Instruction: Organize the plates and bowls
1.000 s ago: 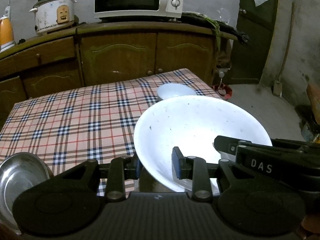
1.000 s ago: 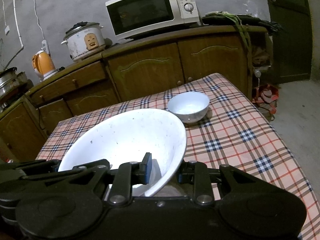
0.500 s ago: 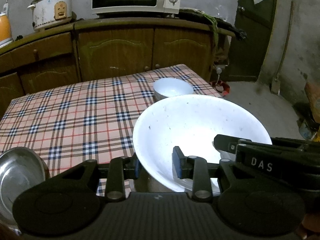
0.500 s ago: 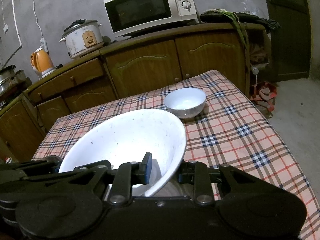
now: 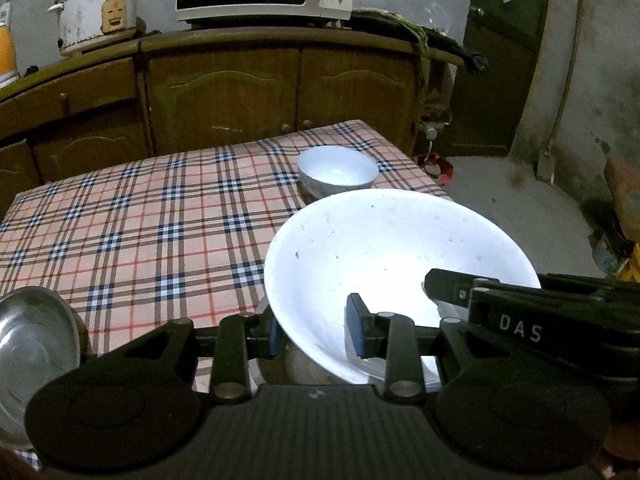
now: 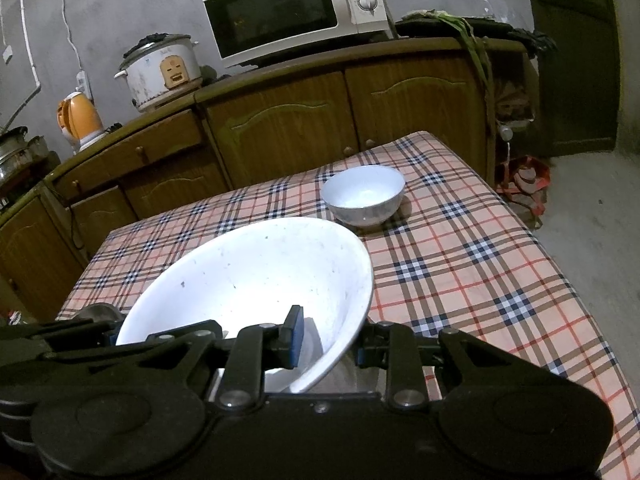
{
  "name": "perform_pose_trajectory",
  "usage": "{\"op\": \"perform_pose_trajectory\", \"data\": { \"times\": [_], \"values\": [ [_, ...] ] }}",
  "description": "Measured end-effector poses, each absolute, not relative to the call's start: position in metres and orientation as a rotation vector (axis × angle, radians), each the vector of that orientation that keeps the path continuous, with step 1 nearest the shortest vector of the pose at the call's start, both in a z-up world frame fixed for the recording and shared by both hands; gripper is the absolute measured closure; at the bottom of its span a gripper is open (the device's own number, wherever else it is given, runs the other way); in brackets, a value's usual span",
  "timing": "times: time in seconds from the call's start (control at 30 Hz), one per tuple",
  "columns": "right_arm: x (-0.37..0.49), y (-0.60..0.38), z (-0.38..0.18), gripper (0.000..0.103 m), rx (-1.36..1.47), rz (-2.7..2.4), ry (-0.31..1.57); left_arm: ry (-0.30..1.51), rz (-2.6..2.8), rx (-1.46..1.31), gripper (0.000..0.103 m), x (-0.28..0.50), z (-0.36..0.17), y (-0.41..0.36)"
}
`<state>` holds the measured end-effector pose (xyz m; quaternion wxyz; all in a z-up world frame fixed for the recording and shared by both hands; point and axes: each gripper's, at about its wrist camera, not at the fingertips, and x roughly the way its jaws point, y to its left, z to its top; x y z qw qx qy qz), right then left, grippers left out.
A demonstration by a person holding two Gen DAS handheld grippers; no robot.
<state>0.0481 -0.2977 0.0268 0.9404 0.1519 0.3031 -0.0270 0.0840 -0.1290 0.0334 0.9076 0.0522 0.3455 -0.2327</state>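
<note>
A large white bowl (image 5: pixel 392 248) (image 6: pixel 256 272) hangs tilted over the near part of the plaid-clothed table (image 5: pixel 120 240) (image 6: pixel 480 264). My left gripper (image 5: pixel 314 334) is shut on its left rim, one pad inside and one outside. My right gripper (image 6: pixel 328 342) is shut on the opposite rim in the same way; its black body marked DAS (image 5: pixel 520 320) shows in the left wrist view. A small white bowl (image 5: pixel 338 170) (image 6: pixel 362 194) stands upright on the cloth beyond the large one, apart from it.
A steel bowl (image 5: pixel 32 344) sits at the table's near left corner. Wooden cabinets (image 6: pixel 280 128) behind the table carry a microwave (image 6: pixel 296 12), a rice cooker (image 6: pixel 160 70) and an orange kettle (image 6: pixel 78 122). Bare floor (image 6: pixel 592 216) and a door lie right of the table.
Both grips on the large bowl stay as they were. In the left wrist view more of the small bowl shows above the large bowl's rim than a second ago.
</note>
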Motion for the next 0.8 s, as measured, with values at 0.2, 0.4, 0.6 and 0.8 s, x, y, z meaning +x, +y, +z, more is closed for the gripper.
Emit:
{"op": "perform_pose_trajectory", "data": {
  "times": [0.2,0.4,0.6,0.8],
  "values": [
    [0.049,-0.298,0.025,0.072,0.313,-0.059,0.627,0.73,-0.486,0.108,0.07,0.088,0.03,-0.13],
    [0.048,-0.298,0.022,0.072,0.314,-0.06,0.637,0.738,-0.493,0.107,0.07,0.089,0.028,-0.132],
    [0.048,-0.299,0.019,0.072,0.319,-0.062,0.647,0.747,-0.494,0.109,0.07,0.09,0.025,-0.133],
    [0.049,-0.3,0.016,0.072,0.322,-0.061,0.654,0.752,-0.495,0.111,0.07,0.092,0.023,-0.134]
  ]
}}
